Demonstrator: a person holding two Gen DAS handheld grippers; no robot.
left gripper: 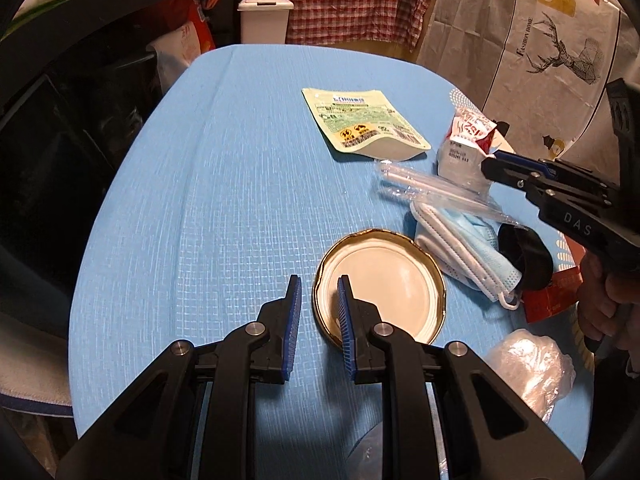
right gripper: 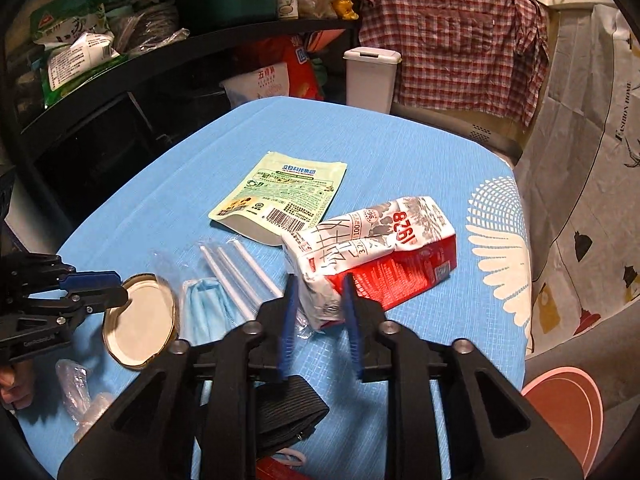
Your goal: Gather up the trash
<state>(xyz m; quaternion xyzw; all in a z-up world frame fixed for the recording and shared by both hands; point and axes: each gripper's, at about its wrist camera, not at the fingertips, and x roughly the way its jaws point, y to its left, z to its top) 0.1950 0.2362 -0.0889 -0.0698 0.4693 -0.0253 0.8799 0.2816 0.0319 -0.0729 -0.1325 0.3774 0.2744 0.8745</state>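
Trash lies scattered on the blue surface [left gripper: 224, 184]: green pouch [left gripper: 360, 122], wrapped straws [right gripper: 240, 276], face mask [left gripper: 468, 248], jar lid [left gripper: 380, 284], crushed milk carton [right gripper: 380, 256]. Left tool [left gripper: 320, 304] is apart, straddling the lid's near rim, likely to pinch the edge since it lies flat. Right tool [right gripper: 320, 300] brackets the carton's crumpled end, fingers apart; contact looks close but hard to confirm.

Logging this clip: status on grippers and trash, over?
Left gripper open, straddling lid rim. Right gripper open around carton end. Pouch, straws, mask uncollected.
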